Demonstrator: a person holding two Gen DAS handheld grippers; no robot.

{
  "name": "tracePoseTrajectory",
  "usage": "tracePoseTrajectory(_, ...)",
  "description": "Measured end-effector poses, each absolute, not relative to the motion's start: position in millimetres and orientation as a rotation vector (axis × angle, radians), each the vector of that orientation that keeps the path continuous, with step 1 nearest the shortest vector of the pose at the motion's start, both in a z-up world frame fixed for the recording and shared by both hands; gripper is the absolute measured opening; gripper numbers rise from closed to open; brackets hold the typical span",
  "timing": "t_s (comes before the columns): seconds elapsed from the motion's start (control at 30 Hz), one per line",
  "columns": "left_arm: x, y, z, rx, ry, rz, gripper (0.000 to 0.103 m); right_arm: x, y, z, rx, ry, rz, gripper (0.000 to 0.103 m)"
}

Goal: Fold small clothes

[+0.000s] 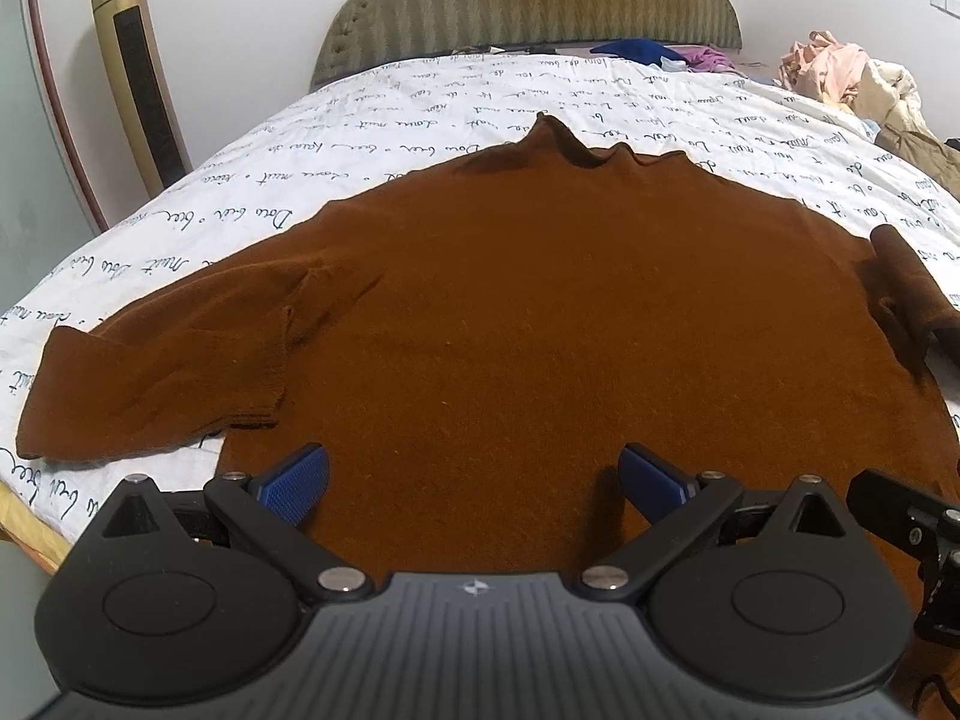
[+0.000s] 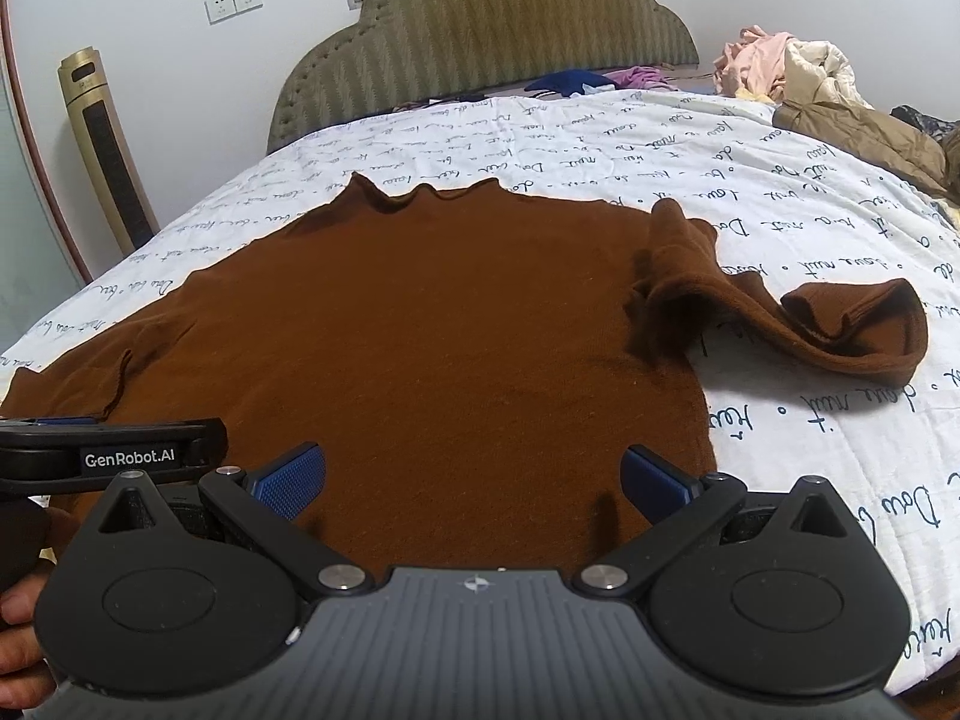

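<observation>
Brown sweater [image 1: 510,312] lay flat mid-frame — both jaws spread, empty; only the right view showed its crumpled sleeve [image 2: 840,324].

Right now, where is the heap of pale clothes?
The heap of pale clothes sits at the far right corner of the bed, right of the green headboard, beyond the brown sweater.

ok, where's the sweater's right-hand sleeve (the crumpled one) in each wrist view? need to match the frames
Left wrist: crumpled sleeve sits at the far right edge, partly cut off by the frame.
Right wrist: same sleeve lies right of centre, fully visible, bunched on the printed bedsheet with its cuff folded over.
Shared landmark: the sweater's turtleneck collar, pointing toward the padded headboard.
</observation>
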State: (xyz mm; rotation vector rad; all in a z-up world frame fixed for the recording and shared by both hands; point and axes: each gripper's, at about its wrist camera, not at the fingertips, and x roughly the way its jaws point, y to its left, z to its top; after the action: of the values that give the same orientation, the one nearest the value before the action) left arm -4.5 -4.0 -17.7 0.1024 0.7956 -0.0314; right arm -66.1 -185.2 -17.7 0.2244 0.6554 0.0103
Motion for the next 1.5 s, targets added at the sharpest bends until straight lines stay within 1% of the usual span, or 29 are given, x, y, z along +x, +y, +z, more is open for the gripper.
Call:
tracePoseTrajectory(0.33,-4,-6,-21,0.116,0.801,-0.036,0.103,-69,-189,-19,0.232,0.628,0.02,0.103)
tracePoseTrajectory(0.53,-4,-8,-22,0.128,0.806,-0.035,0.103,-75,-187,-17,0.187,0.557,0.056,0.103)
tracePoseTrajectory(0.73,-4,-11,-23,0.145,0.803,-0.031,0.103,-77,-185,-14,0.16,0.53,0.064,0.103)
tracePoseTrajectory(0.97,-5,-11,-24,0.147,0.808,-0.032,0.103,-80,-184,-12,0.144,0.521,0.075,0.103)
tracePoseTrajectory(1.2,-4,-13,-24,0.152,0.808,-0.034,0.103,-78,-188,-15,0.187,0.556,0.099,0.103)
tracePoseTrajectory(1.5,-5,-34,-10,0.168,0.766,-0.098,0.103,-87,-205,-8,0.135,0.485,0.082,0.102)
